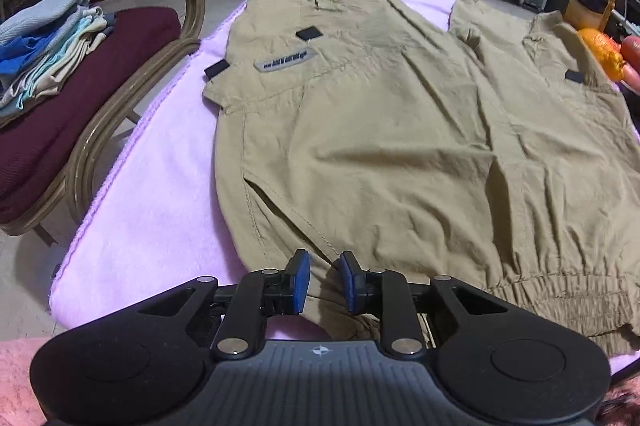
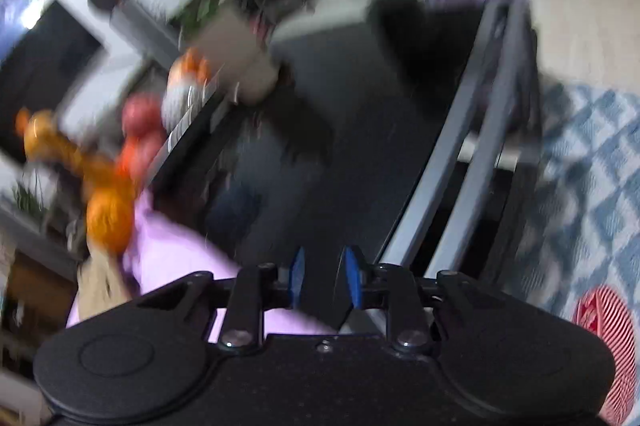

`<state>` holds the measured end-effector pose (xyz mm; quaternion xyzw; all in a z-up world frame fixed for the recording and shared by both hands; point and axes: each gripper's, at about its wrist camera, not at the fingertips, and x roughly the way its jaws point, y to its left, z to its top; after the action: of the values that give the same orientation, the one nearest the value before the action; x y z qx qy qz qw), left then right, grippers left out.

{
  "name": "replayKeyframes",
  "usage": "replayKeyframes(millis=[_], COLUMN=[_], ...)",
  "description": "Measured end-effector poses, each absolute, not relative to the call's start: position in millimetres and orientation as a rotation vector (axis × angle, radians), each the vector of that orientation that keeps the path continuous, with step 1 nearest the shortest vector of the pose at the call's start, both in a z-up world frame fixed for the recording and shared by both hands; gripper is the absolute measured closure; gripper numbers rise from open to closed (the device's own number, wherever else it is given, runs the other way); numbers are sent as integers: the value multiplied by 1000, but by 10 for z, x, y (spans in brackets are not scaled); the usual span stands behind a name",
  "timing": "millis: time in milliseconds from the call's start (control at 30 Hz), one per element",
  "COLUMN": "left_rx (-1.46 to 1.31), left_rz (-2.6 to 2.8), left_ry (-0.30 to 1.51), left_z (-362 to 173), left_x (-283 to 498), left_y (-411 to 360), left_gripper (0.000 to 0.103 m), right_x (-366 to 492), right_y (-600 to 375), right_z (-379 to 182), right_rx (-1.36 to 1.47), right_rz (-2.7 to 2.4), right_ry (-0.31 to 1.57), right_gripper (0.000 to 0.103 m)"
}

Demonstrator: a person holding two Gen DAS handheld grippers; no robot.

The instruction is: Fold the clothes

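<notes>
The khaki cotton trousers (image 1: 400, 130) lie flat on the lilac towel (image 1: 160, 218), both narrow-gaped grippers, left (image 1: 325, 282) and right (image 2: 325, 280), empty, so a shallow pinch risks dragging the waistband crooked.

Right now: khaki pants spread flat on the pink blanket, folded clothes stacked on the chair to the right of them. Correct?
Not quite. The left wrist view shows the stack of folded clothes on the chair to the left of the khaki pants, not the right. The pants do lie spread on the pink blanket.
</notes>
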<state>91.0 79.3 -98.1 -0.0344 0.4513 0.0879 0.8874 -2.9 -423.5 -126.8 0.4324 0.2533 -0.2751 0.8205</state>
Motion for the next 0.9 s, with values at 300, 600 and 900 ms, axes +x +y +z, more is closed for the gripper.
replayKeyframes(millis=[300,600,900], left_rx=[-199,-184,-142], left_rz=[172,38,216], left_ry=[892,945,983], left_z=[-783,-967,-918], left_x=[614,677,638], left_y=[1043,907,1055], left_gripper=[80,85,86], right_x=[492,880,734], right_y=[-3441,-2252,-2759], right_z=[-1039,-1198,-1260], right_rx=[829,537,705], right_rz=[-73,318,81], right_ry=[752,947,998], right_gripper=[61,77,96])
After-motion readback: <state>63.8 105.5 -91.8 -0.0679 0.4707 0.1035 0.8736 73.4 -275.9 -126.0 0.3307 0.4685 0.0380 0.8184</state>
